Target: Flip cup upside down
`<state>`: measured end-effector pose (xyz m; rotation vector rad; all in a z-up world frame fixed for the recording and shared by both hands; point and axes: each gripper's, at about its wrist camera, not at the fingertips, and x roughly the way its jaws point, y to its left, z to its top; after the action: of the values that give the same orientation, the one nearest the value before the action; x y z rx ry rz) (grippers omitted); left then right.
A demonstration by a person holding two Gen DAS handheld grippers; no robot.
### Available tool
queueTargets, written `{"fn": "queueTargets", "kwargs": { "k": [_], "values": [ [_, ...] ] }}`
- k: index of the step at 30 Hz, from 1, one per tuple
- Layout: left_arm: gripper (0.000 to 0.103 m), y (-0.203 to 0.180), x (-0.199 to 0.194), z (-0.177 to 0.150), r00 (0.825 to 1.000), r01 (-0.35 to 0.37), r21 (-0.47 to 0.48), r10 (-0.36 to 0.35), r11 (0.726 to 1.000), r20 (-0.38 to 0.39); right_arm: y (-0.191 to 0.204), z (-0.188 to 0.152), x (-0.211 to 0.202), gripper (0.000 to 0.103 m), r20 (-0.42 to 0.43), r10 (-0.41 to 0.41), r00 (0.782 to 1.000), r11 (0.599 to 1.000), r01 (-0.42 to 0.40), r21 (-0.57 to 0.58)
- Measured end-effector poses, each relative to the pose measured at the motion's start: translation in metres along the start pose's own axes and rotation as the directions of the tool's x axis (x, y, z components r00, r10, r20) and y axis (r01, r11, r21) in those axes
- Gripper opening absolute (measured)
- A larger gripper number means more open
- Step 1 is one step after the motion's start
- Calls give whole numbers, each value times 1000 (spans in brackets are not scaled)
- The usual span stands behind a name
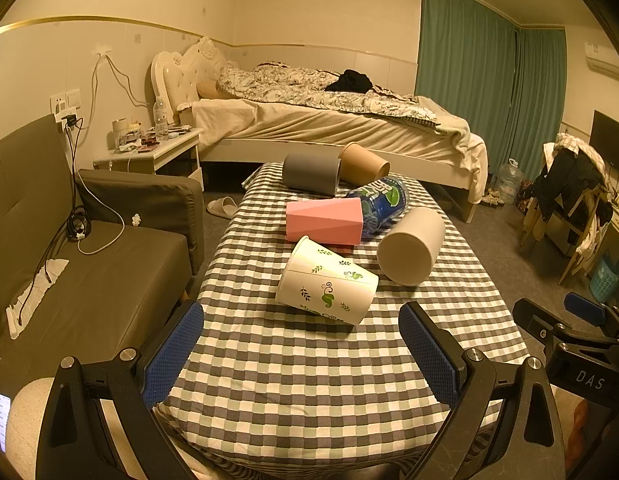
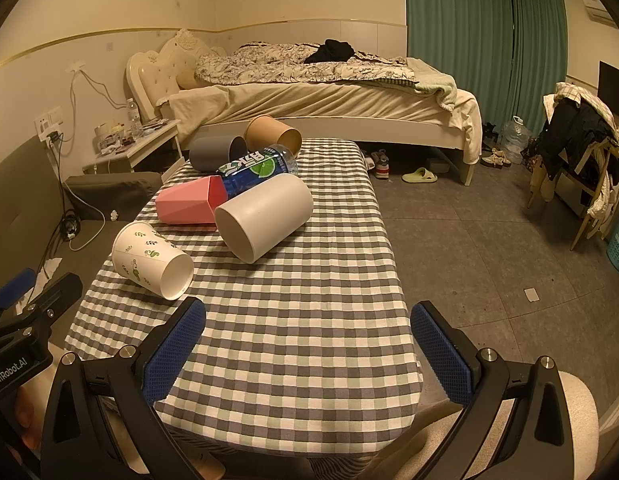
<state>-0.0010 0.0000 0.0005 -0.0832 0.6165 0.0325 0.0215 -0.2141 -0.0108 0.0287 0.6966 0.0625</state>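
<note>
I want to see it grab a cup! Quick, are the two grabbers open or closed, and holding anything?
Left gripper: open, holding nothing, above the checked tablecloth.
Right gripper: open, holding nothing.

Near cloth (image 2: 289,352) bare, cups (image 1: 329,216) crowd far end

each tool is a black plastic frame with two angled arms, silver round screw heads at the joints and triangular cut-outs; the left tool (image 1: 301,354) and right tool (image 2: 307,354) carry blue, finely dimpled pads (image 1: 174,354). white lettering reads "das" on one body and "genrobot.ai" on the other.
</note>
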Motion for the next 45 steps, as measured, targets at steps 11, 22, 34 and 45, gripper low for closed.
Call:
{"fn": "queueTargets", "kwargs": {
  "k": [11, 22, 34, 45],
  "values": [
    [101, 0, 0, 0, 1000, 0, 0, 0, 1000, 1, 0, 0, 0, 103, -1, -1, 1000, 1000, 1, -1],
    [101, 5, 4, 1, 1000, -2, -12, 2, 1000, -16, 2, 1, 0, 103, -5, -3, 1000, 1000, 2, -4],
    [101, 9, 23, 10, 998, -46, -19, 45, 999, -54, 7, 7, 5, 103, -12, 10, 1000, 1000, -10, 7],
    [101, 30, 62, 56, 993, -89, -80, 82, 993, -88, 8, 62, 39, 103, -80, 26, 996, 998, -20, 65]
  ]
}}
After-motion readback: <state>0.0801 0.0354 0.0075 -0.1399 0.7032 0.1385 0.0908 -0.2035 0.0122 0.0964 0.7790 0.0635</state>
